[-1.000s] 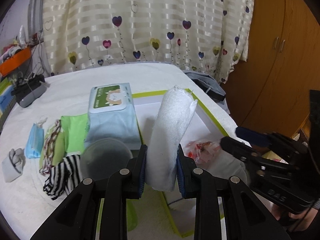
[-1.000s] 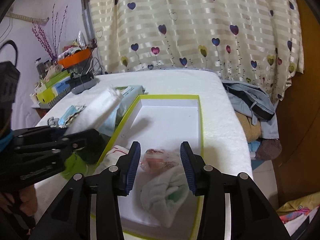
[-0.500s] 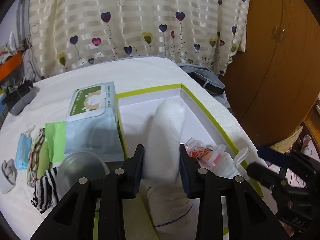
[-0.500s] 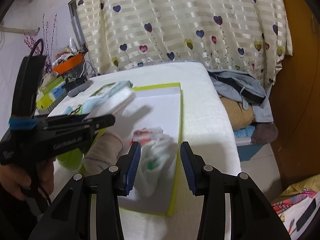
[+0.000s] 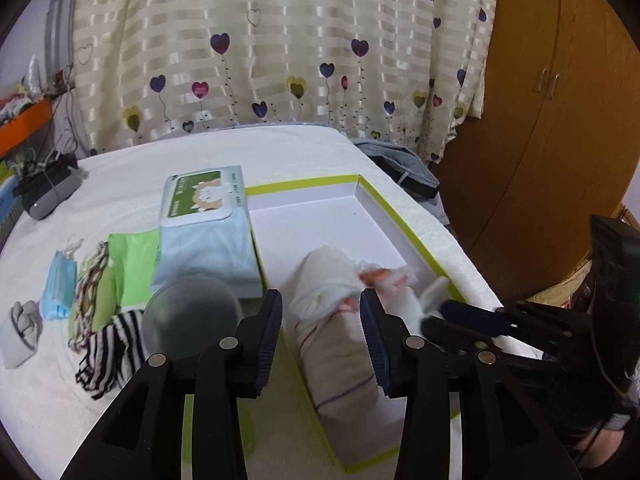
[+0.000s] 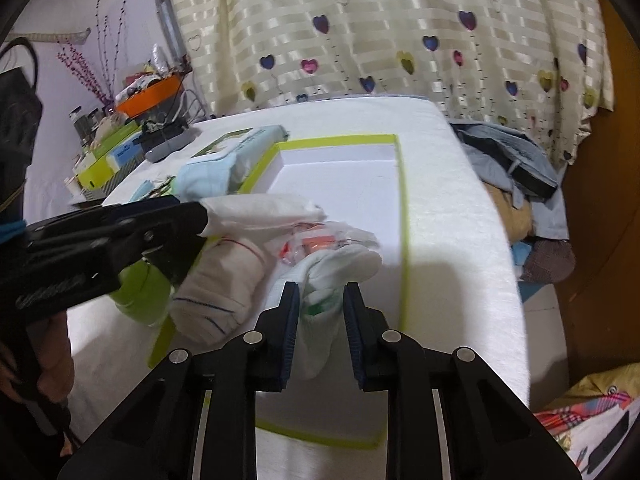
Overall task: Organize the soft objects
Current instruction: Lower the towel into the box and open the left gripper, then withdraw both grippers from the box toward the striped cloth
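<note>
Now the left hand-held gripper (image 5: pixel 321 334) stands wide over the rolled towel (image 5: pixel 332 320); the right hand-held gripper (image 6: pixel 320 314) pinches the white sock (image 6: pixel 320 300).

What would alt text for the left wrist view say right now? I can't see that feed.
The left tool hangs open over a rolled white towel lying in a green-rimmed white box on a white bed. A wet-wipes pack, face mask and striped sock lie left of the box; the right tool reaches in from the right.
</note>
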The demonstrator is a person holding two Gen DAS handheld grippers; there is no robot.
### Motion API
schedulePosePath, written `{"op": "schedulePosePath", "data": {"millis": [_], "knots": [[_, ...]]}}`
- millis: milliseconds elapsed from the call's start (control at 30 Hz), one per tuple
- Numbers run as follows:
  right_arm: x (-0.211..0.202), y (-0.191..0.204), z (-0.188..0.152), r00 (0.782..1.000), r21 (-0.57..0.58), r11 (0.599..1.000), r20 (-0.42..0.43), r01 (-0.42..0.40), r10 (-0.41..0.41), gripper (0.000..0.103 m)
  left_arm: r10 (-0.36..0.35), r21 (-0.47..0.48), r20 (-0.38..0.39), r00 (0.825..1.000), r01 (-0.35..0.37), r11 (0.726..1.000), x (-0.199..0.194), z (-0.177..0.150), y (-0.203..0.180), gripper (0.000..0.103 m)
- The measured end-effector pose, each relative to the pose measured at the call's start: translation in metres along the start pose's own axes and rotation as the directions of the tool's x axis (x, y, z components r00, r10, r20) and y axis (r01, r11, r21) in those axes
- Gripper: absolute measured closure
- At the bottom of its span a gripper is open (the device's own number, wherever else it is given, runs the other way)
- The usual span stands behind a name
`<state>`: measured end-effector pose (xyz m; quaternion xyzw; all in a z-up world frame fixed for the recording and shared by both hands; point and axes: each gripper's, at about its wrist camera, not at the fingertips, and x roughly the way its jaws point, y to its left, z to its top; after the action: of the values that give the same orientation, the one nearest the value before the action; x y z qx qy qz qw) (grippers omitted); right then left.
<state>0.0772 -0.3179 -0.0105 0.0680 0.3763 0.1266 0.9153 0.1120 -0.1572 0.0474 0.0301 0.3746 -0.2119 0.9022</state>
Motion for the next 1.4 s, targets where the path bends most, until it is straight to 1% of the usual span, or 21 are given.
{"op": "schedulePosePath", "data": {"millis": [67,133,233,333,400,433,467,500,533,733,867,1167,1400], "knots": [[0.001,0.005,0.0,1.0,-0.001,1.0,-0.003,-0.023,0.023,0.079,0.001,-0.01,0.007,1.0,-0.001,1.0,-0.008,-0.003,0.004,0.064],[0.0,0.01,-0.002,1.0,-0.011,1.0,-0.008,-0.029,0.029,0.079,0.005,-0.018,0.014,1.0,-0.005,1.0,-0.014,-0.006,0.009,0.064],[-0.006,0.012,-0.005,1.0,0.003,1.0,-0.004,-0.005,0.005,0.079,0.01,-0.029,0.024,1.0,-0.009,1.0,-0.024,-0.011,0.016,0.064],[-0.016,0.016,-0.007,0.999,-0.003,0.999,0.014,0.041,-0.041,0.079,0.017,-0.034,0.032,0.999,-0.016,0.999,-0.033,-0.015,0.021,0.064],[-0.025,0.021,-0.009,0.998,-0.008,0.998,0.032,0.056,-0.056,0.075,0.016,-0.039,0.038,0.999,-0.014,0.999,-0.039,-0.019,0.023,0.064],[-0.028,0.023,-0.009,0.997,-0.01,0.998,0.039,0.062,-0.061,0.068,0.017,-0.04,0.041,0.999,-0.015,0.999,-0.042,-0.021,0.024,0.064],[-0.032,0.025,-0.009,0.997,-0.012,0.998,0.047,0.068,-0.068,0.058,0.017,-0.042,0.044,0.999,-0.015,0.999,-0.045,-0.023,0.026,0.064],[-0.037,0.029,-0.01,0.996,-0.016,0.997,0.058,0.074,-0.073,0.054,0.017,-0.043,0.046,0.999,-0.015,0.999,-0.047,-0.025,0.026,0.064],[-0.041,0.032,-0.011,0.995,-0.021,0.997,0.069,0.075,-0.073,0.052,0.018,-0.046,0.048,0.999,-0.016,0.999,-0.05,-0.027,0.027,0.064],[-0.056,0.05,-0.01,0.991,-0.05,0.996,0.109,0.077,-0.071,0.052,0.04,-0.073,0.058,0.998,-0.036,0.997,-0.063,-0.041,0.037,0.064],[-0.062,0.063,-0.009,0.99,-0.069,0.996,0.129,0.058,-0.049,0.052,0.059,-0.093,0.067,0.996,-0.053,0.994,-0.072,-0.048,0.045,0.064],[-0.064,0.089,-0.013,0.991,-0.11,0.993,0.135,0.031,-0.016,0.052,0.101,-0.139,0.075,0.992,-0.09,0.986,-0.085,-0.061,0.064,0.064],[-0.063,0.104,-0.014,0.991,-0.137,0.99,0.131,0.011,0.008,0.052,0.116,-0.161,0.078,0.99,-0.102,0.982,-0.091,-0.066,0.073,0.064]]}}
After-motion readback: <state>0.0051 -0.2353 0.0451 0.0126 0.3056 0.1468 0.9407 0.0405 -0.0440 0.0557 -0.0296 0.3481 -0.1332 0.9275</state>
